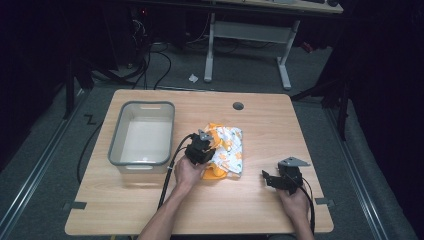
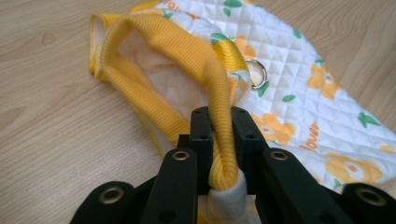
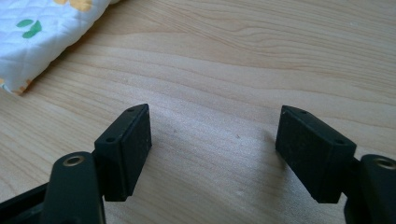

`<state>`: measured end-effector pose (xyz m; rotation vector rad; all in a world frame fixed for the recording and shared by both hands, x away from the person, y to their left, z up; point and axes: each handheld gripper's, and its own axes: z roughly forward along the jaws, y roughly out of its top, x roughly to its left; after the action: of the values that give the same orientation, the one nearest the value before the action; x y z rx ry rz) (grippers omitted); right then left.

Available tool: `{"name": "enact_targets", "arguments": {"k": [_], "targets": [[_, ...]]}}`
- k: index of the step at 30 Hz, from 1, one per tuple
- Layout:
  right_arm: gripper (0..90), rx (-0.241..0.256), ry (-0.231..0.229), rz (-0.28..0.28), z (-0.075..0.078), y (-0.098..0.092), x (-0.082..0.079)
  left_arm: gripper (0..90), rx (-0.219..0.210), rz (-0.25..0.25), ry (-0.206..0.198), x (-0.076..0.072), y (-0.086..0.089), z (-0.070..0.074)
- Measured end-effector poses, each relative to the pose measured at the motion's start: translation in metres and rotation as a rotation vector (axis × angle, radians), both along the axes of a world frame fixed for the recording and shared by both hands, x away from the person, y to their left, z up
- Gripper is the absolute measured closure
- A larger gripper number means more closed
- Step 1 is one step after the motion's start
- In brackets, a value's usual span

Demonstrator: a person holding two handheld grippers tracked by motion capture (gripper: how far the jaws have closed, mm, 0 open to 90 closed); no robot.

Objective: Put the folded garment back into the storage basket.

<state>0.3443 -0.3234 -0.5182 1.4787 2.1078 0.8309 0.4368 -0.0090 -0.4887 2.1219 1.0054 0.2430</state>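
High view: grey tub point(image 1: 116, 150) sits beside left tongs' point(image 1: 210, 146) garment point(image 1: 231, 148).

Grey tub point(image 1: 116, 145) on wooden table point(image 1: 260, 210), white desk frame point(image 1: 247, 32) behind.

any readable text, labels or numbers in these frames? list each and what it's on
"lover": orange letters, partly creased, on the white quilted flower-print pet garment, in the left gripper view.
Orange letters at that garment's top edge: cut off, unreadable.
Grey plastic tub, wooden table, both grippers: no text visible.
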Motion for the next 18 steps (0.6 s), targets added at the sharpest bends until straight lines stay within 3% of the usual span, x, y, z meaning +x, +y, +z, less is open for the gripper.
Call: {"name": "enact_targets", "arguments": {"k": [6, 18], "targets": [[27.0, 0.000, 0.000, 0.001, 0.000, 0.000, 0.000, 81.4, -0.020, -0.021, -0.022, -0.007, 0.007, 0.014], [27.0, 0.000, 0.000, 0.001, 0.000, 0.000, 0.000, 81.5, -0.074, -0.038, -0.028, -0.013, 0.018, 0.029]]}}
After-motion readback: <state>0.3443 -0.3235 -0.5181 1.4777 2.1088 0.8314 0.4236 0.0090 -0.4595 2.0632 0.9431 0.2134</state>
